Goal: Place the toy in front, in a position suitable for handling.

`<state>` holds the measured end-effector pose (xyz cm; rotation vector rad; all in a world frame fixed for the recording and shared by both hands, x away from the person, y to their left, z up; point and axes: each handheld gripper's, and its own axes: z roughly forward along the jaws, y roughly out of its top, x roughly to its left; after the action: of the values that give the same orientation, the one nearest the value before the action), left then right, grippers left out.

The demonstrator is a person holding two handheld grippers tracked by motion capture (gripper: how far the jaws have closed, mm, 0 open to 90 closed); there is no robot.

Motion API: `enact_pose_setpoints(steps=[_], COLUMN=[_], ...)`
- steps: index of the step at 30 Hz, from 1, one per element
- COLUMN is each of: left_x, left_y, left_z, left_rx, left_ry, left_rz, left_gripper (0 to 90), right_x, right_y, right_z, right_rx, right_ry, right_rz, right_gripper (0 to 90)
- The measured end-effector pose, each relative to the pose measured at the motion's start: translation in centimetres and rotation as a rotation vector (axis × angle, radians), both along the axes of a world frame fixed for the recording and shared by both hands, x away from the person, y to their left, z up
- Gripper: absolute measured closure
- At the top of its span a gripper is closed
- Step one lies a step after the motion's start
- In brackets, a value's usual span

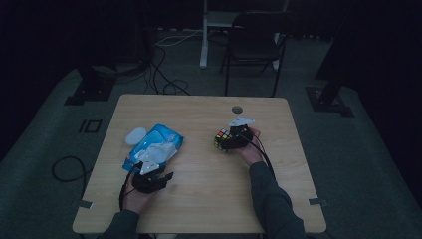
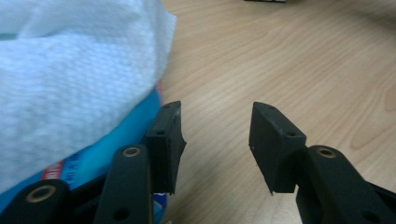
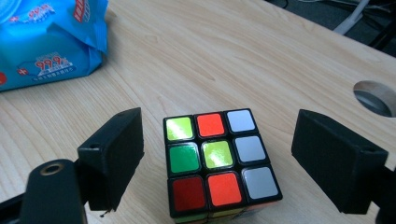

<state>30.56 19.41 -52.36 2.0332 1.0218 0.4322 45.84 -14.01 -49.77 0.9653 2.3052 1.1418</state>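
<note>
The right gripper (image 3: 217,158) stood released, its two black jaws spread wide on either side of the cube (image 3: 219,163) with clear gaps between each pad and the cube's sides. The cube sat on the table (image 3: 243,60) at the lower middle of the right gripper view, its top face showing green, red, orange and white squares. In the high view that gripper (image 1: 238,134) lay right of centre, with the cube (image 1: 223,140) just at its left and the person's hand (image 1: 251,149) behind it. A round hole (image 3: 373,95) in the tabletop showed at the right edge of the right gripper view.

The left gripper (image 2: 215,140) was also released, its jaws apart with bare wood between them. Its left jaw lay against the blue pack (image 2: 107,154), whose white wipe (image 2: 74,79) bulged across the upper left of the left gripper view. In the high view this gripper (image 1: 155,177) sat at the lower left, at the near end of the pack (image 1: 157,144), and a small white lid (image 1: 135,135) lay just beside the pack's upper left edge. The pack and the cube were well apart.
</note>
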Motion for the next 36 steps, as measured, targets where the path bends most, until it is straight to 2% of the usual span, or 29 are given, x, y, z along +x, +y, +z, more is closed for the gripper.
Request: enact_pose_setpoints(steps=[11,16,30,33,36], left_x=[0.1,0.1,0.2,0.2,0.1], left_y=[-0.2,-0.3,-0.4,-0.4,-0.3], left_z=[-0.2,-0.3,-0.4,-0.4,-0.3], left_rx=[0.017,0.025,0.026,0.025,0.025], left_ry=[0.004,0.006,0.008,0.009,0.008], left_rz=[0.003,-0.002,-0.005,-0.005,-0.005], left_gripper=[53.7,53.7,53.2,53.2,53.1], right_x=[1.0,1.2,1.1,1.2,1.2], right_y=[0.7,0.7,0.8,0.7,0.7], right_z=[-1.4,-1.6,-2.4,-2.6,-2.6], right_rx=[-0.033,-0.043,-0.084,-0.093,-0.090], right_ry=[0.038,0.031,0.057,0.062,0.067], right_rz=[0.010,0.001,0.007,0.005,0.005], right_gripper=[18.5,23.1,24.2,31.0,32.1])
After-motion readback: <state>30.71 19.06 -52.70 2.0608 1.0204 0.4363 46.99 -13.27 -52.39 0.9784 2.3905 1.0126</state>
